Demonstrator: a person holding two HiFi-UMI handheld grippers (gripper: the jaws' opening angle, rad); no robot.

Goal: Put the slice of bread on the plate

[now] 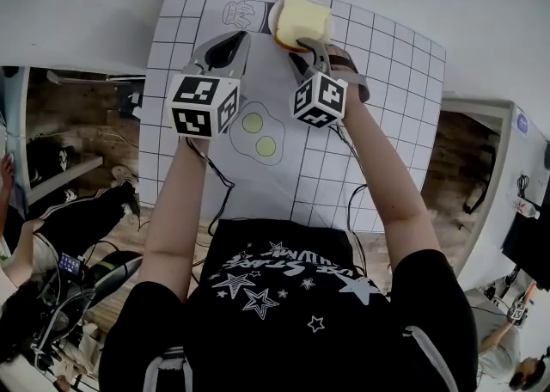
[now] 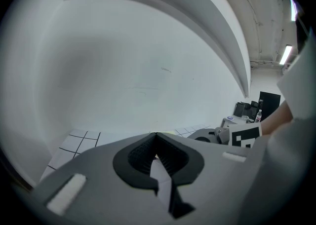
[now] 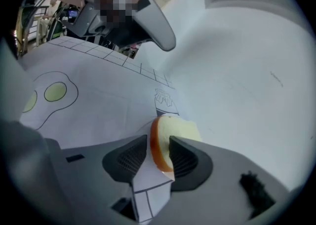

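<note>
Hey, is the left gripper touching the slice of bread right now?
Apart. The head view shows bare mat between the left gripper and the slice of bread; in the left gripper view its fingers hold nothing.

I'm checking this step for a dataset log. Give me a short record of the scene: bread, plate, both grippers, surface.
object: slice of bread, at the mat's far edge, over the plate
target: plate, white, mostly hidden by the bread
right side: right gripper open, jaws either side of the bread, gap at one pad
left side: left gripper shut, empty
surface: gridded mat with drawn fried eggs
</note>
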